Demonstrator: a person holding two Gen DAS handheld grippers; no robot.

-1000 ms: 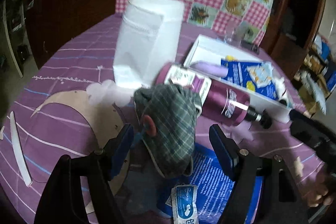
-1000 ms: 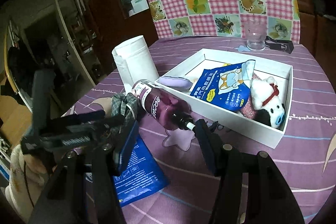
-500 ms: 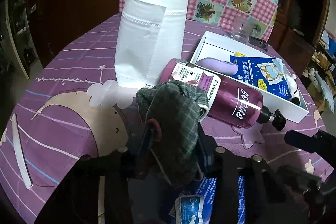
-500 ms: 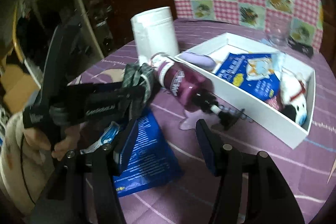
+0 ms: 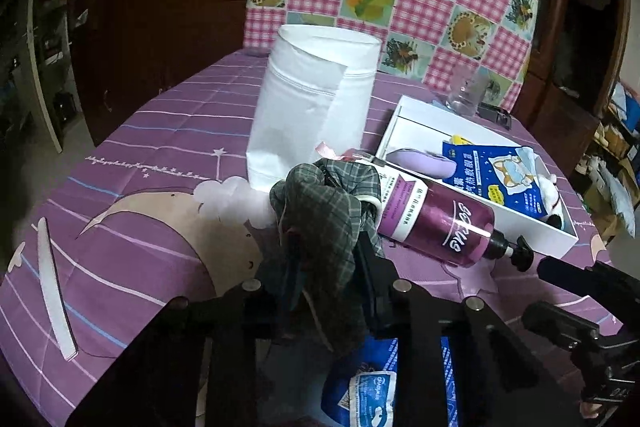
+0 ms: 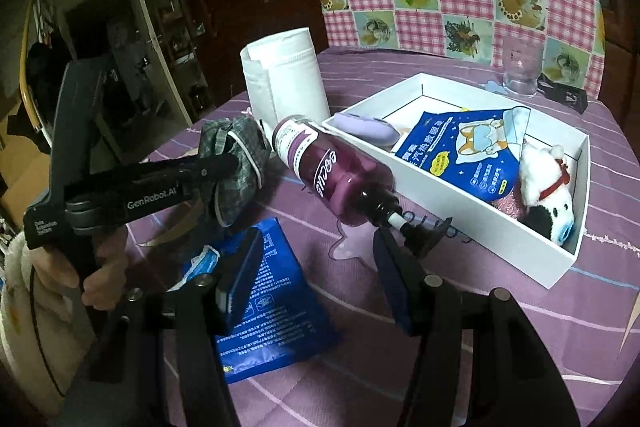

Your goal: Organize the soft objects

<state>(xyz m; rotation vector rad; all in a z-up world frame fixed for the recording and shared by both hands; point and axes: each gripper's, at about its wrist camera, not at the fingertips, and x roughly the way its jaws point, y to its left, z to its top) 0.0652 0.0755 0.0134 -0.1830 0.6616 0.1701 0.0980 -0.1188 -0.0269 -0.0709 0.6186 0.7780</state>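
Tablecloth (image 6: 460,367), purple, carries the white box (image 6: 480,223) at two o'clock. Purple bottle (image 6: 340,179) lies against its wall. Left gripper (image 5: 326,267), jaws closing, pinches the plaid cloth (image 5: 324,203) at centre; right gripper (image 6: 316,259) gapes empty.

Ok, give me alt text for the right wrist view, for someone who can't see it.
The left gripper is closing on a bunched plaid cloth above a purple tablecloth. Beside it lies a purple pump bottle against a white box holding a plush toy and a blue packet. The right gripper hangs open over another blue packet.
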